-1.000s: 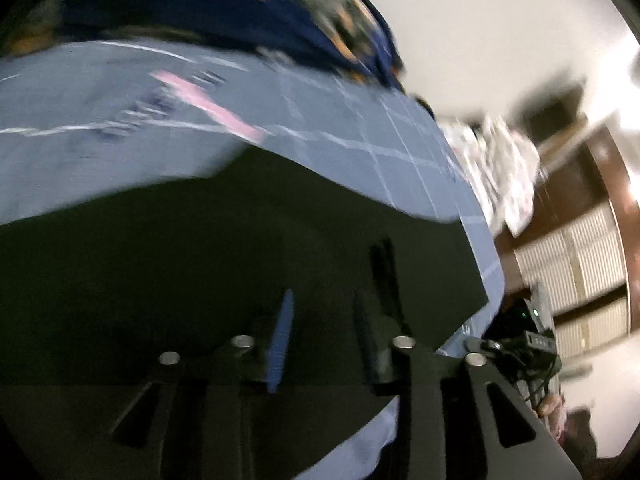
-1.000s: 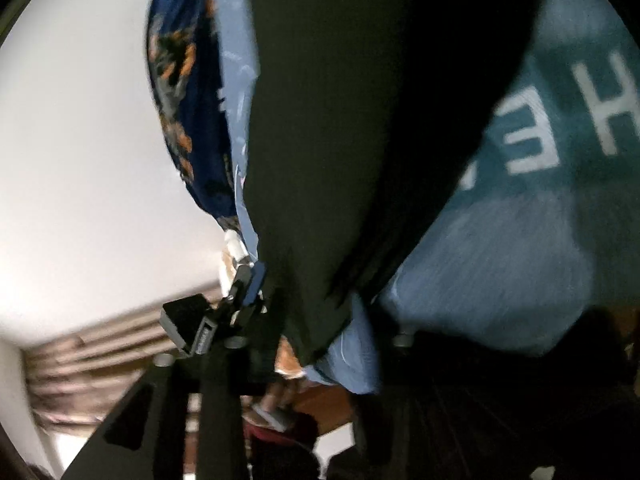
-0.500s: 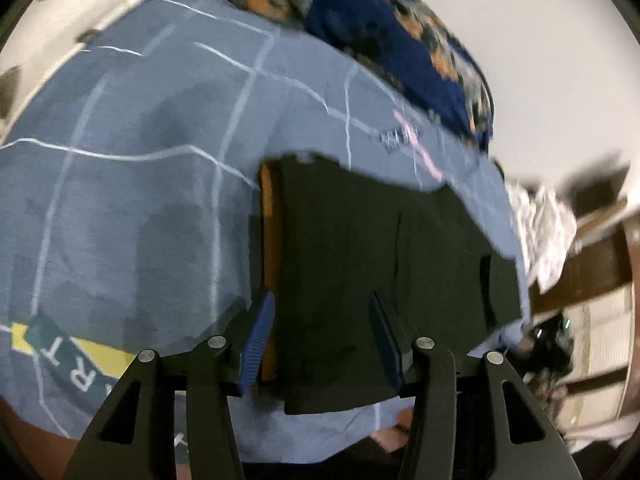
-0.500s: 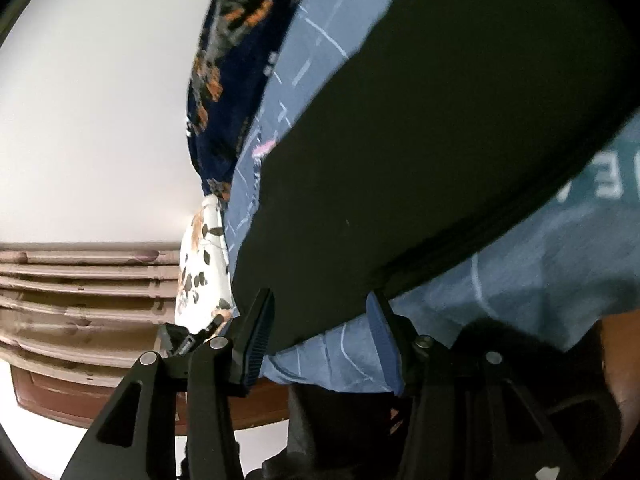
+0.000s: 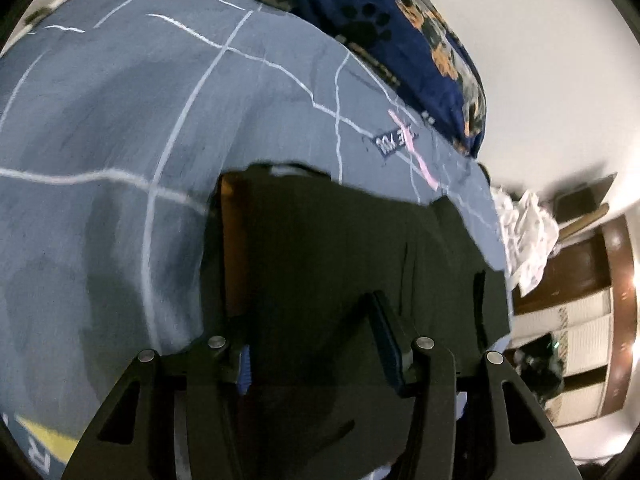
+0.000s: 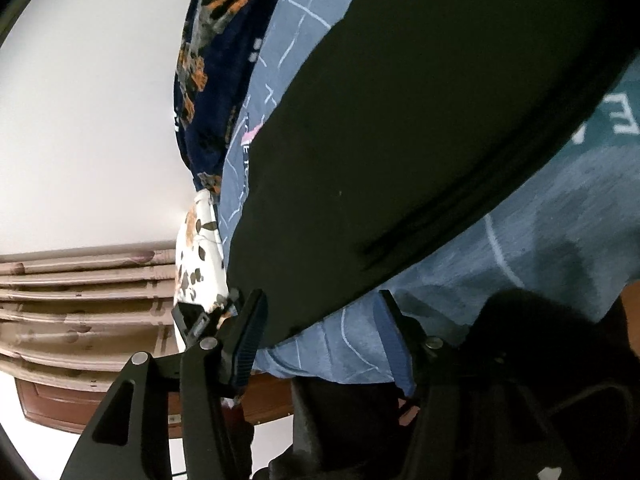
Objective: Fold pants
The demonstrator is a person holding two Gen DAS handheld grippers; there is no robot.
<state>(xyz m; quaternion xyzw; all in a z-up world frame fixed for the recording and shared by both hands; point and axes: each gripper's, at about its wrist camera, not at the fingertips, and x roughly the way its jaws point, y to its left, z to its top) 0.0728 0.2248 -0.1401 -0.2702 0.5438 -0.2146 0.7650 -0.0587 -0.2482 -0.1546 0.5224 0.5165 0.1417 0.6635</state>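
Black pants (image 5: 340,248) lie folded flat on a blue-grey bedsheet (image 5: 100,128) with white grid lines. An orange inner strip shows along their left edge. My left gripper (image 5: 312,340) is open just above the near edge of the pants, its fingers spread over the cloth. In the right wrist view the pants (image 6: 420,128) fill the upper middle. My right gripper (image 6: 324,332) is open at the pants' near corner at the bed's edge, holding nothing.
A dark blue blanket (image 5: 420,32) with orange dog print lies at the far side of the bed; it also shows in the right wrist view (image 6: 216,60). White crumpled cloth (image 5: 524,232) hangs past the bed. Wooden furniture (image 6: 80,292) and a white wall stand beyond.
Both grippers have let go of the pants and opened. They have pulled back from the cloth, and the pants now lie flat on the bed.
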